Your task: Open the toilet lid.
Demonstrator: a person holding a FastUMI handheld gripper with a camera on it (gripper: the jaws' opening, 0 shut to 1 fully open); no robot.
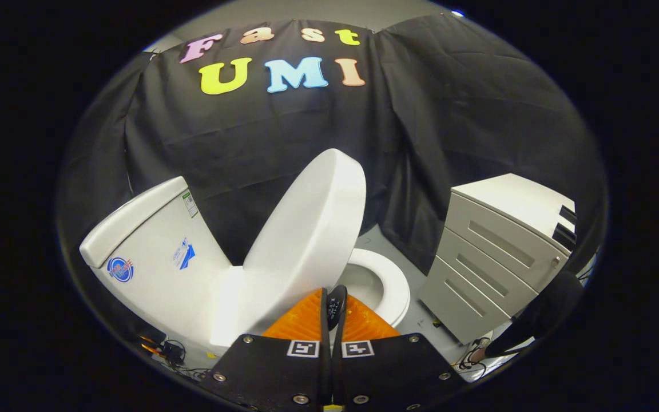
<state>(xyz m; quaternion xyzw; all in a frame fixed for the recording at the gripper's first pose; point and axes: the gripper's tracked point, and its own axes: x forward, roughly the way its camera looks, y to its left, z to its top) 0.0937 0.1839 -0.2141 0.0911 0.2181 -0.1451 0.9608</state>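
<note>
Only blurred stickers show on the white tank (152,246): a round blue one, a blue-and-white one, and a green-edged label, none legible. Low in front of the toilet, the gripper (332,303) has its orange-backed fingers (336,300) pressed together, clenched on nothing. Just ahead of them the toilet lid (306,229) stands raised, tilted up toward the tank, baring the seat (389,280). A grey drawer cabinet (495,257) stands nearby.

A grey three-drawer metal cabinet (495,257) is seen against the black cloth wall (249,143); tangled cables (172,349) are scattered on the floor.
</note>
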